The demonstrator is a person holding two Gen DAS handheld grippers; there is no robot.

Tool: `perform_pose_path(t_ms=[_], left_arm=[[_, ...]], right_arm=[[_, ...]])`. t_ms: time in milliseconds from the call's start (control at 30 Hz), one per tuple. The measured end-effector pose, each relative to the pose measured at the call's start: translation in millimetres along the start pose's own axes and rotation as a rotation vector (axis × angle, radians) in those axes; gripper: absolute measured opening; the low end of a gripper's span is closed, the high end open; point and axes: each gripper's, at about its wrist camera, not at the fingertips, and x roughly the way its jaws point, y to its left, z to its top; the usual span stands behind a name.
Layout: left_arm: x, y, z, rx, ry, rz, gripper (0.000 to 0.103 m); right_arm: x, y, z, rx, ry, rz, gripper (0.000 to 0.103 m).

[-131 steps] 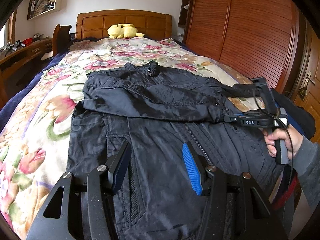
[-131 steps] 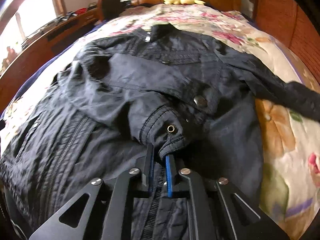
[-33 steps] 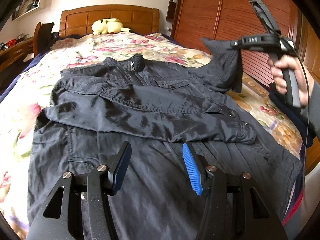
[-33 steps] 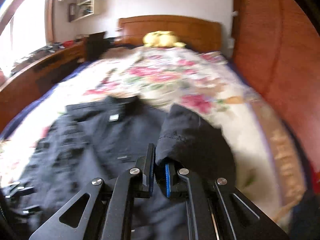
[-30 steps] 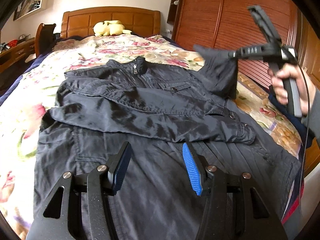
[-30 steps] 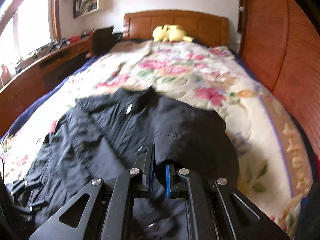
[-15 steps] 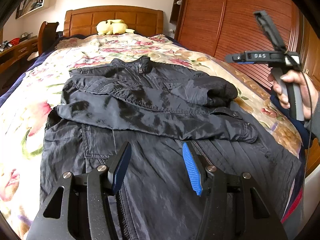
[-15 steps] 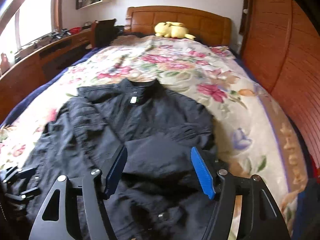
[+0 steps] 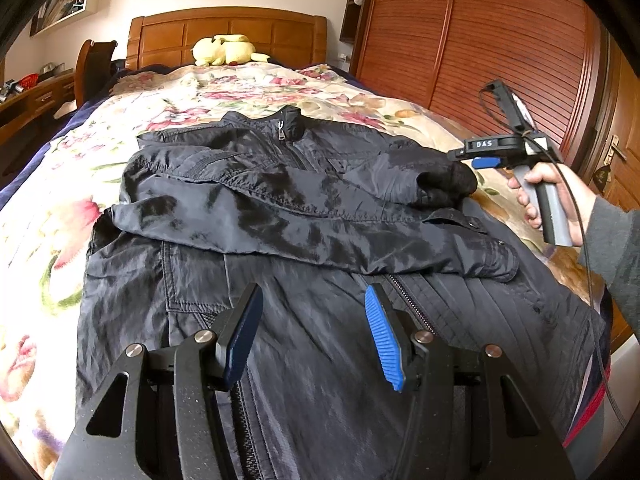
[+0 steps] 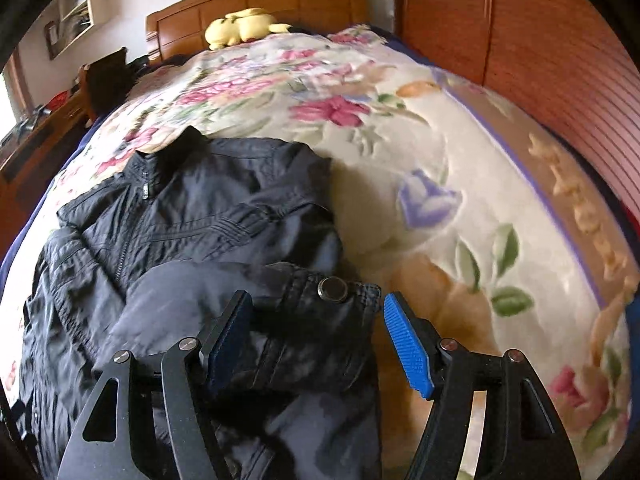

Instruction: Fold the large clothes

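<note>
A black jacket [image 9: 304, 216] lies front up on the bed, collar toward the headboard. One sleeve [image 9: 320, 240] is folded across its chest. The other sleeve is folded inward, and its cuff [image 9: 444, 184] sits bunched at the jacket's right side. My left gripper [image 9: 312, 300] stands open over the lower front by the zip, with nothing between its fingers. My right gripper [image 9: 480, 160], held by a hand [image 9: 560, 196], hovers just beside that cuff. In the right wrist view the right gripper [image 10: 318, 304] is open, with the snap-buttoned cuff [image 10: 332, 292] lying loose between its blue pads.
A floral bedspread [image 10: 420, 160] covers the bed, bare to the right of the jacket. A yellow plush toy [image 9: 224, 50] rests by the wooden headboard [image 9: 224, 26]. Louvred wardrobe doors [image 9: 500, 40] stand on the right. A desk [image 9: 32, 96] and a chair [image 9: 94, 64] stand on the left.
My right gripper carried the lifted sleeve down and inward, opened, and let the cuff drop onto the jacket. It has since sunk lower beside the cuff. The left gripper stayed still.
</note>
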Motion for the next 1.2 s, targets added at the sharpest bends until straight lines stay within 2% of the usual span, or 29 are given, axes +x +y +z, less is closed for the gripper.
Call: perform_pose_path(t_ms=[233,333,500,633,700,767,833,1000,1200], left_arm=[[1.2,0.2,-0.2,-0.001,0.004,-0.004,0.054],[1.6,-0.2,-0.4,0.001,0.006,-0.003,0.054],[1.5,-0.3,-0.1,0.000,0.004,-0.003,0.054],[-0.3,-0.4,-1.0,0.004,-0.001,0.002,0.054],[-2.3,-0.7,-1.1,0.007,-0.005,0.004,0.054],[-4.8,-1.6,-1.5,0.010,-0.007,0.003,0.054],[-10.6,-2.8,-2.5,0.011,-0.011,-0.011,0.054],[-27.5,-4.8,-5.3,0.023,-0.027,0.002,0.054],[-59.4,5.4,-3.4,-0.001,-0.072,0.037,0.054]], right_arm=[[21.5,-5.1,-2.7,0.044,0.068,0.025,0.072],[32.6,-11.4,-5.1,0.075,0.140,0.047,0.073],[32.0,-8.8,-4.5,0.034,0.136,0.038,0.071],[19.2,6.5,-6.8,-0.074,0.105,0.016,0.048],[8.3,15.4,-8.1,-0.135,0.084,0.010,0.024],[-3.1,27.5,-7.9,-0.208,0.069,-0.003,0.014],[-17.5,37.9,-7.3,-0.240,0.040,0.001,0.013],[-66.5,71.5,-4.4,-0.307,-0.065,0.075,0.012],[-113.9,125.2,-22.7,-0.403,-0.111,0.192,0.013]])
